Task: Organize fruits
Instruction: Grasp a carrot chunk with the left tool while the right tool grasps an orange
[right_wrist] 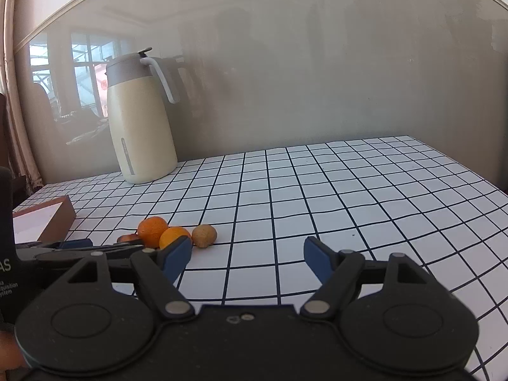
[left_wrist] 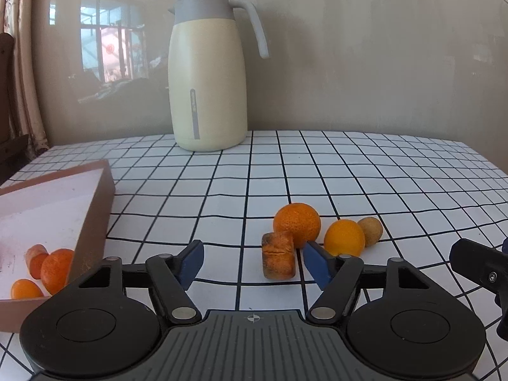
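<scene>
On the checked tablecloth lie a large orange point(left_wrist: 297, 223), a smaller orange point(left_wrist: 344, 237), a brown round fruit point(left_wrist: 370, 231) and a shrivelled orange-brown piece point(left_wrist: 278, 258). My left gripper point(left_wrist: 254, 254) is open; the shrivelled piece sits between its blue pads, close to the right one, with neither pad pressing it. In the right wrist view the same group shows as the large orange point(right_wrist: 152, 230), the smaller orange point(right_wrist: 173, 236) and the brown fruit point(right_wrist: 204, 236). My right gripper point(right_wrist: 247, 244) stands open over bare cloth, just right of the fruits.
A brown box point(left_wrist: 95, 222) with a white inside stands at the left and holds several small orange fruits point(left_wrist: 55, 270). A tall cream jug point(left_wrist: 208, 73) stands at the back by the wall. The table's right edge point(right_wrist: 476, 174) curves away at the far right.
</scene>
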The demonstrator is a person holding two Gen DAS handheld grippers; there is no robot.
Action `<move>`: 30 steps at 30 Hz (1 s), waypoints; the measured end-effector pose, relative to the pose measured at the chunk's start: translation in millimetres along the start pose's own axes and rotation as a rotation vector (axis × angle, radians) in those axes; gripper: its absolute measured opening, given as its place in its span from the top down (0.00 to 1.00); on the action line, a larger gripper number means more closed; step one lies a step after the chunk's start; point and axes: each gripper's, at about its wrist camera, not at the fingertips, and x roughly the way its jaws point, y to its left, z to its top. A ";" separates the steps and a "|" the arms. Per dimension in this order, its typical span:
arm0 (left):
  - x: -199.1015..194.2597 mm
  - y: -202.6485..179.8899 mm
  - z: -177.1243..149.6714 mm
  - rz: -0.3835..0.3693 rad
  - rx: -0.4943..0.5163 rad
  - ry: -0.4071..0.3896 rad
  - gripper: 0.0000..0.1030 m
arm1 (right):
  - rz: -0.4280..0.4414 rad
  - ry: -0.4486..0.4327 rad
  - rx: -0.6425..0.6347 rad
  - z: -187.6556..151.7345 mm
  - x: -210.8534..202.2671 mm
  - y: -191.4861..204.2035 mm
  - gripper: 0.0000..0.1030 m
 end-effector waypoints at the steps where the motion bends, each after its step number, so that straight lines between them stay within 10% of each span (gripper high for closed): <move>1: 0.5 -0.8 -0.1 -0.007 -0.001 0.005 0.35 | -0.001 0.002 0.001 0.3 1.1 -0.2 0.31; 13: 10.2 8.6 4.0 0.005 0.015 0.042 0.47 | 0.054 0.043 -0.011 18.0 34.1 24.3 0.34; 23: 10.9 28.6 4.7 0.026 0.012 0.048 0.57 | 0.110 0.102 -0.040 18.9 60.1 50.7 0.64; 30: 7.7 37.1 1.2 0.029 0.021 0.051 0.58 | 0.104 0.140 -0.042 13.6 68.4 59.9 0.67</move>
